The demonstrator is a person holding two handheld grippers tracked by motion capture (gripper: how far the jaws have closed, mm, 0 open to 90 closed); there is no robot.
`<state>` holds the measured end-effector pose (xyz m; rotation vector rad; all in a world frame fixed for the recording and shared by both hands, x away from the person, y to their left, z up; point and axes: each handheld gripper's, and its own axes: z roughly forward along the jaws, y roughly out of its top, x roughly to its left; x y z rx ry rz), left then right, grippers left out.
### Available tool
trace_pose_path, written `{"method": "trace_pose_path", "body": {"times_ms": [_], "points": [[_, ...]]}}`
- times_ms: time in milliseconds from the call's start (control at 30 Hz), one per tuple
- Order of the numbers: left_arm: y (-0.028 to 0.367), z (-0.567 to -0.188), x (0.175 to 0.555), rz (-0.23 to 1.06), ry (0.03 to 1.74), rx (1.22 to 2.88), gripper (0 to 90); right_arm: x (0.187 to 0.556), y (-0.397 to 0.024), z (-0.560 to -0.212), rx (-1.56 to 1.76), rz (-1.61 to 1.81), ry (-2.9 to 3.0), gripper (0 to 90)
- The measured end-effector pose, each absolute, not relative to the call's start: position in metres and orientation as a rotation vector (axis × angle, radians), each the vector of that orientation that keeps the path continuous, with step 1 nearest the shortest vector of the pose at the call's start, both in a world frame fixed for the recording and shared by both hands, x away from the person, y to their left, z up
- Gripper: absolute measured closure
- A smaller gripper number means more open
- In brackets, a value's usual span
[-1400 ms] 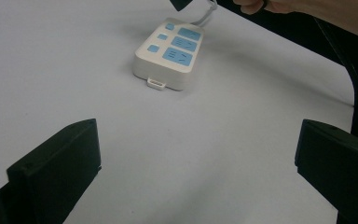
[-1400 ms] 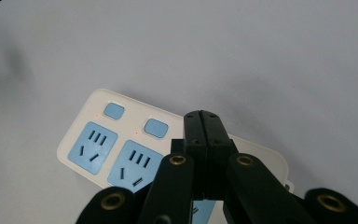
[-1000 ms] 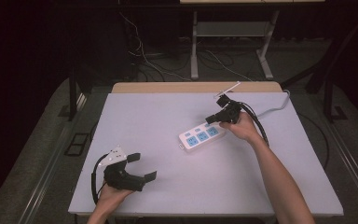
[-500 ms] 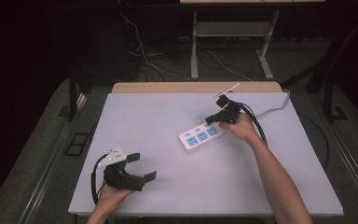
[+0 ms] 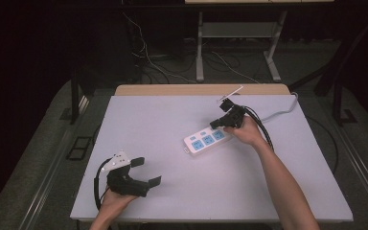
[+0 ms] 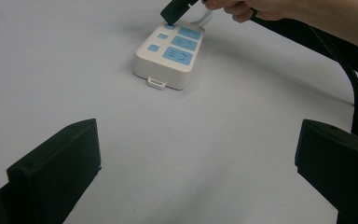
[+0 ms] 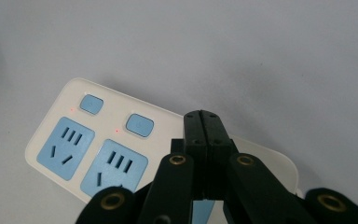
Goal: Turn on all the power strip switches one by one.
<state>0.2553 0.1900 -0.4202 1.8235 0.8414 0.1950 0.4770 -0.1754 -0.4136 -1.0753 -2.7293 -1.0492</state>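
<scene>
1. The right gripper (image 7: 204, 122) had its jaws pressed fully together, holding nothing, tips poised over the third switch of the power strip (image 5: 208, 140).
2. Best practice was a straight, gentle push so the strip, lying mid-table (image 5: 139, 124), stayed put.
3. The left gripper (image 5: 146, 171) rested spread wide and empty, well apart.

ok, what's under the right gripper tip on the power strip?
The shut right gripper sits over the third switch spot of the power strip. Two blue switches and small red lights show beside it; the button beneath, and whether the tip touches it, is covered.
</scene>
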Motion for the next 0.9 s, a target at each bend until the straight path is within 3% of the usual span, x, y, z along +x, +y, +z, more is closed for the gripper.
{"method": "trace_pose_path", "body": {"times_ms": [900], "points": [[0.1877, -0.4192, 0.2526, 0.2, 0.836, 1.823, 0.0, 0.4745, -0.1721, -0.4144, -1.068, -1.026, -2.774, 90.0]]}}
